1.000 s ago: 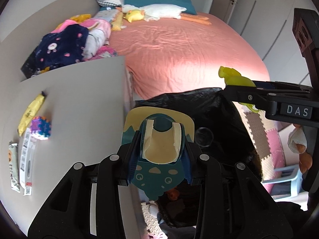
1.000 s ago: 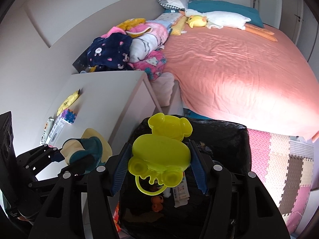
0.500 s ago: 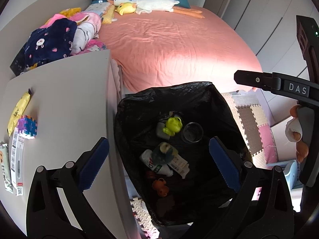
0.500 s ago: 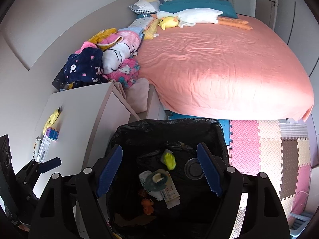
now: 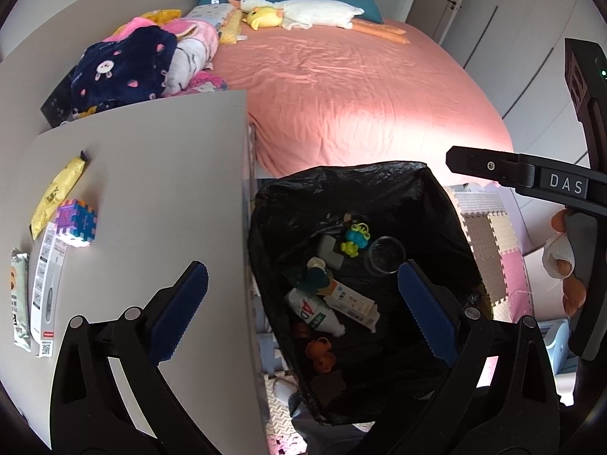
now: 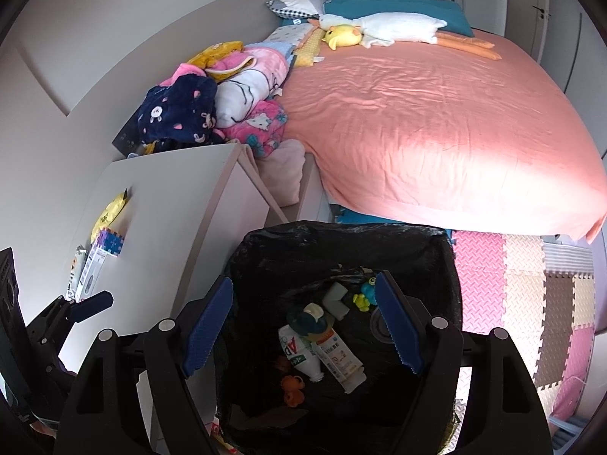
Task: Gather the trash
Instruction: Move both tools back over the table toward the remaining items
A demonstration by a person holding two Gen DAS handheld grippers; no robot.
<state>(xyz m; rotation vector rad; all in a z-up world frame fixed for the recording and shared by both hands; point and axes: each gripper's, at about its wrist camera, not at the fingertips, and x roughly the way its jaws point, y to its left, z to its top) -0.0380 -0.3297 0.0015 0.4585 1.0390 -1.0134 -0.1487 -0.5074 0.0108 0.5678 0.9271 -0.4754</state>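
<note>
A bin lined with a black bag (image 5: 341, 174) (image 6: 341, 235) stands on the floor between the grey table and the bed. In it lie a teal toy (image 5: 316, 278) (image 6: 309, 320), a yellow-green and blue toy (image 5: 354, 240) (image 6: 362, 297), a plastic bottle (image 5: 315, 311), a carton (image 5: 353, 301), an orange toy (image 5: 322, 354) and a clear cup (image 5: 385, 259). My left gripper (image 5: 303, 309) hangs open above the bin's left rim, holding nothing. My right gripper (image 6: 301, 324) is open over the bin, also holding nothing; one of its fingers (image 5: 489, 165) shows at the right.
On the grey table (image 5: 170, 174) lie a yellow wrapper (image 5: 57, 193), a purple and blue puzzle cube (image 5: 76, 222), a white box (image 5: 45, 284) and a snack bar (image 5: 19, 303). A bed with a pink sheet (image 6: 436, 121) lies beyond. Foam mats (image 6: 531, 303) cover the floor.
Both grippers have opened. The left one let go of the teal toy and the right one of the yellow-green toy; both toys now lie in the bag.
</note>
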